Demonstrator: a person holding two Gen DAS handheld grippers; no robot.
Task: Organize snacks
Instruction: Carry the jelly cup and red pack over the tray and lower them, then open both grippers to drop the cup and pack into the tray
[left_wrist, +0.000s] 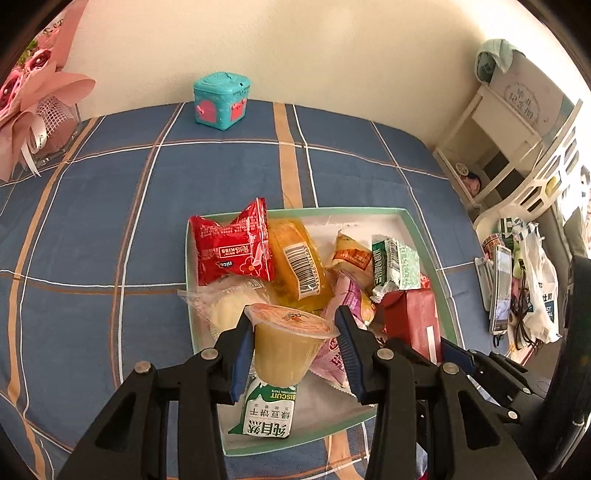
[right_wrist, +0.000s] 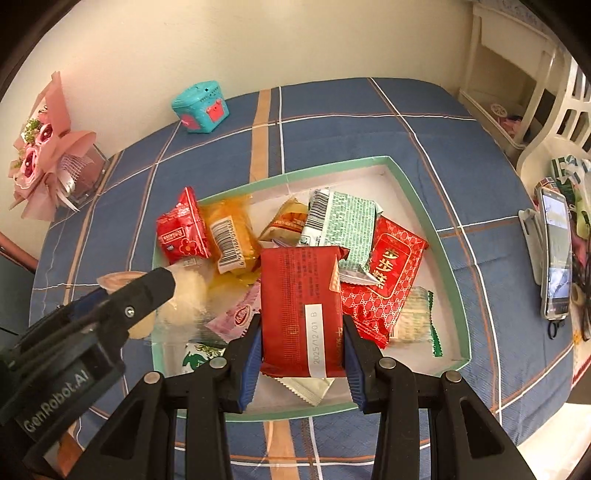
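Left wrist view: our left gripper (left_wrist: 295, 343) clamps a translucent yellow plastic jelly cup with a peel-off foil lid (left_wrist: 286, 341) by its smooth, tapered wall, above the near end of the shallow white tray with a mint-green rim (left_wrist: 332, 211); we judge it rigid yet slippery, best taken just under the lip. Our right gripper (right_wrist: 302, 350) pinches a dark red crinkly foil snack packet (right_wrist: 301, 295) by its side edges over the near middle of the tray; it looks light and crushable, among glossy, soft wrappers.

Bright, even daylight, soft shadows, sharp focus, strong fisheye bending, dark vignette at corners
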